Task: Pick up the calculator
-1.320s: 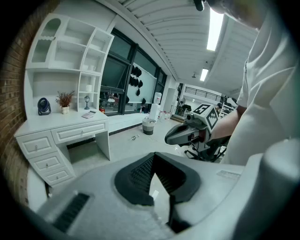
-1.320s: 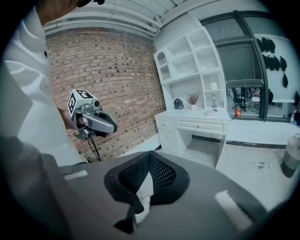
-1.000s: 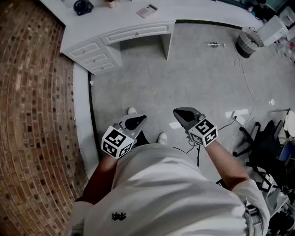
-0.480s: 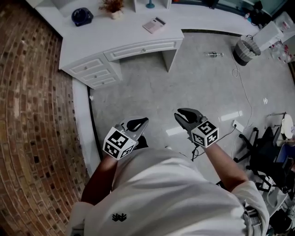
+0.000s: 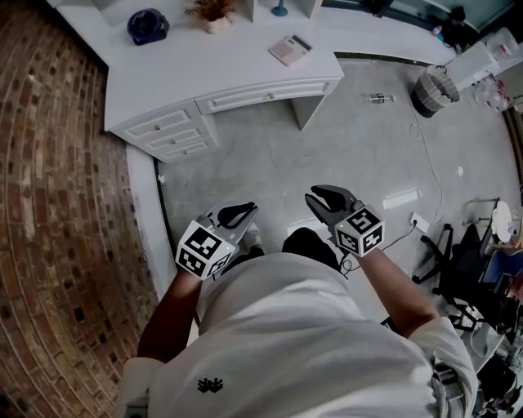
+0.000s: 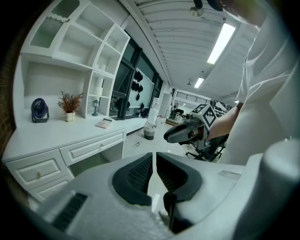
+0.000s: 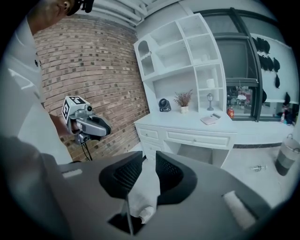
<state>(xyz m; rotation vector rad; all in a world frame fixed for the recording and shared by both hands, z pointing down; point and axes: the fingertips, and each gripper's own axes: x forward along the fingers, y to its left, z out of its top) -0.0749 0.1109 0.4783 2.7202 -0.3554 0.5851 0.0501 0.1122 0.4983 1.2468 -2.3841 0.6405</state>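
Observation:
The calculator (image 5: 290, 49) lies flat on the white desk (image 5: 204, 73), near its right end, far ahead of both grippers. It also shows small in the left gripper view (image 6: 103, 123) and in the right gripper view (image 7: 210, 119). My left gripper (image 5: 245, 210) is held in front of the person's body over the floor, its jaws (image 6: 154, 154) shut with nothing between them. Level with it, my right gripper (image 5: 317, 196) has its jaws (image 7: 149, 154) a little apart, open and holding nothing.
A dark fan (image 5: 148, 24) and a small potted plant (image 5: 214, 10) stand at the back of the desk. A brick wall (image 5: 57, 204) runs along the left. A waste basket (image 5: 433, 86), a small bottle (image 5: 380, 99) and a black chair (image 5: 474, 269) stand on the floor to the right.
The person has walked towards the desk, which now shows nearer and fuller. Both grippers came forward with the body. The right jaws have parted.

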